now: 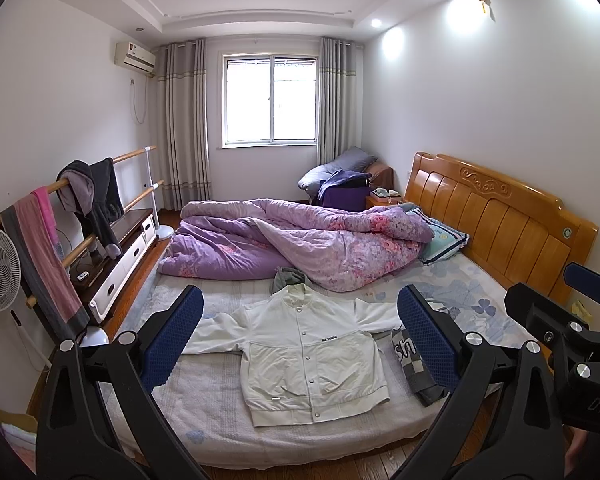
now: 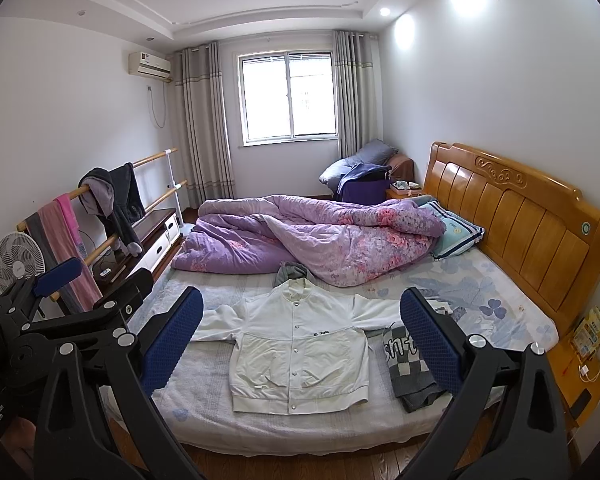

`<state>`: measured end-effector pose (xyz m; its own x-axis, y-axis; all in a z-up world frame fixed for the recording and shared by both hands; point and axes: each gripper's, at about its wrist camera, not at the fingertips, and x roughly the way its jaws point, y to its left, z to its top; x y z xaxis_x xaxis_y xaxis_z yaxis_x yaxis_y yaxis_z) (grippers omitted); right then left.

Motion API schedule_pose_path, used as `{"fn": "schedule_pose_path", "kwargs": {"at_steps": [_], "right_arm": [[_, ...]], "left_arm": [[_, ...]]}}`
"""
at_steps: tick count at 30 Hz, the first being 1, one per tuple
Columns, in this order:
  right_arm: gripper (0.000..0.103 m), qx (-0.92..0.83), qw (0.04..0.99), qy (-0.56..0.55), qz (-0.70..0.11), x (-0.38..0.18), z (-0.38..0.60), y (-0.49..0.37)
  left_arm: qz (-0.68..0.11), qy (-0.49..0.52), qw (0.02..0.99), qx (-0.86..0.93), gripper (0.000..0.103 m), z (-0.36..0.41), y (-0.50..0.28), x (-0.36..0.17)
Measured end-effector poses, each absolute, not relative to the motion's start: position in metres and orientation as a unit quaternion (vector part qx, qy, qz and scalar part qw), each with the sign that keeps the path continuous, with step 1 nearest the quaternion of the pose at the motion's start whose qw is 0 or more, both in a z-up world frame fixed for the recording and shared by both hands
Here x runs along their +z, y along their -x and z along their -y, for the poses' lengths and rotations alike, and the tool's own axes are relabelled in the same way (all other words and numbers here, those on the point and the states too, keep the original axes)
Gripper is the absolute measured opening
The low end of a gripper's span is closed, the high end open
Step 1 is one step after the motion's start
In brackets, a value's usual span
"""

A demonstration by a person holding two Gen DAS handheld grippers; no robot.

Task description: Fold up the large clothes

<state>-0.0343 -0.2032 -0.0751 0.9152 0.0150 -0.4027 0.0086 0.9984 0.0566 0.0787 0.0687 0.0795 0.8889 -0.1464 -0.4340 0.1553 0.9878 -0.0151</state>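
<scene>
A white snap-button jacket lies flat, front up, sleeves spread, on the near part of the bed; it also shows in the right wrist view. My left gripper is open and empty, held above the floor in front of the bed, well short of the jacket. My right gripper is open and empty too, at a similar distance. Each gripper shows at the edge of the other's view: the right one, the left one.
A grey checked folded garment lies right of the jacket, a small grey-green cloth behind its collar. A purple floral quilt covers the far half. Wooden headboard on the right; clothes rail, fan on the left.
</scene>
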Motion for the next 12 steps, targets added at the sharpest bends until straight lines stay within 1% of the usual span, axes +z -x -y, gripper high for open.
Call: {"fn": "schedule_pose_path", "kwargs": {"at_steps": [12], "right_arm": [[0.095, 0.001, 0.978, -0.029, -0.207, -0.075, 0.2013, 0.034]], "left_arm": [[-0.225, -0.01, 0.971, -0.075, 0.098, -0.072, -0.0756, 0.0771]]}}
